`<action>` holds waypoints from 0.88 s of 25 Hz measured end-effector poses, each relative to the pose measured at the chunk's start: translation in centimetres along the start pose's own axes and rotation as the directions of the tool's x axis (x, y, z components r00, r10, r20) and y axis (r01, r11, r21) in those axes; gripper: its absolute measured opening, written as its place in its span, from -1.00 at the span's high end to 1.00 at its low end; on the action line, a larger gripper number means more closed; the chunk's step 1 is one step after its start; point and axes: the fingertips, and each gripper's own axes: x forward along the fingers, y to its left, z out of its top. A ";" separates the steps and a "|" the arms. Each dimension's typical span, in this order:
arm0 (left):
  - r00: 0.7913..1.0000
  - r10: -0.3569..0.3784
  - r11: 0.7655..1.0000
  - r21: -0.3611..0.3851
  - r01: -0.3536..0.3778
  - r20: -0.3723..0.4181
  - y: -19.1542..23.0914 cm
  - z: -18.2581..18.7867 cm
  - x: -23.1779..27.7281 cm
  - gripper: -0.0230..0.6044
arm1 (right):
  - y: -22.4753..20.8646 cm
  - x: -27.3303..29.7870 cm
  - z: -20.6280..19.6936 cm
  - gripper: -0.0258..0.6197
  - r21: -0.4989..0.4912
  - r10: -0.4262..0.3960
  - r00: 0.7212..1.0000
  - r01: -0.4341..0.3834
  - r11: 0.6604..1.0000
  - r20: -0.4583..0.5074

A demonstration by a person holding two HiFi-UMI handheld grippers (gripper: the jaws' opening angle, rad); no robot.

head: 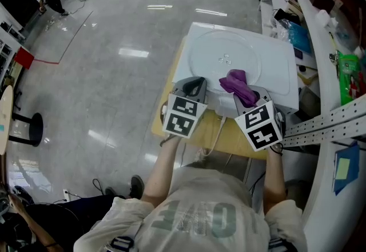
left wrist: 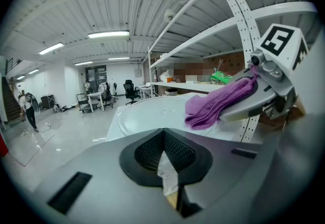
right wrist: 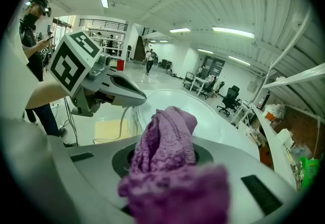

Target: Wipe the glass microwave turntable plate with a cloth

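Note:
The clear glass turntable plate (head: 224, 59) lies flat on top of a white microwave (head: 283, 54). My right gripper (head: 251, 95) is shut on a purple knitted cloth (head: 240, 86), whose free end droops over the plate's near edge. In the right gripper view the cloth (right wrist: 165, 141) fills the jaws and hides the tips, with the plate (right wrist: 208, 116) beyond it. My left gripper (head: 193, 84) hovers at the plate's near left edge, shut, with nothing held. The left gripper view shows the plate (left wrist: 152, 114) ahead and the cloth (left wrist: 216, 101) hanging from the right gripper (left wrist: 261, 91).
The microwave stands on a small yellow-topped table (head: 168, 116) with a white cable (head: 217, 134) hanging off its front. White shelving (head: 320, 45) with assorted items runs along the right. Shiny grey floor (head: 114, 51) lies to the left.

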 end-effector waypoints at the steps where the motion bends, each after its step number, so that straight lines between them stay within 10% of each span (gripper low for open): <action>1: 1.000 0.001 1.000 -0.001 -0.001 0.001 0.0 0.0 0.0 0.93 | 0.4 0.2 0.3 0.74 -0.001 0.011 1.000 -0.011 1.000 0.005; 22: 0.999 -0.047 0.999 -0.019 0.048 0.011 -0.6 -0.1 0.4 0.93 | 2.0 8.8 7.9 0.74 -0.086 0.168 0.985 -0.165 0.983 0.035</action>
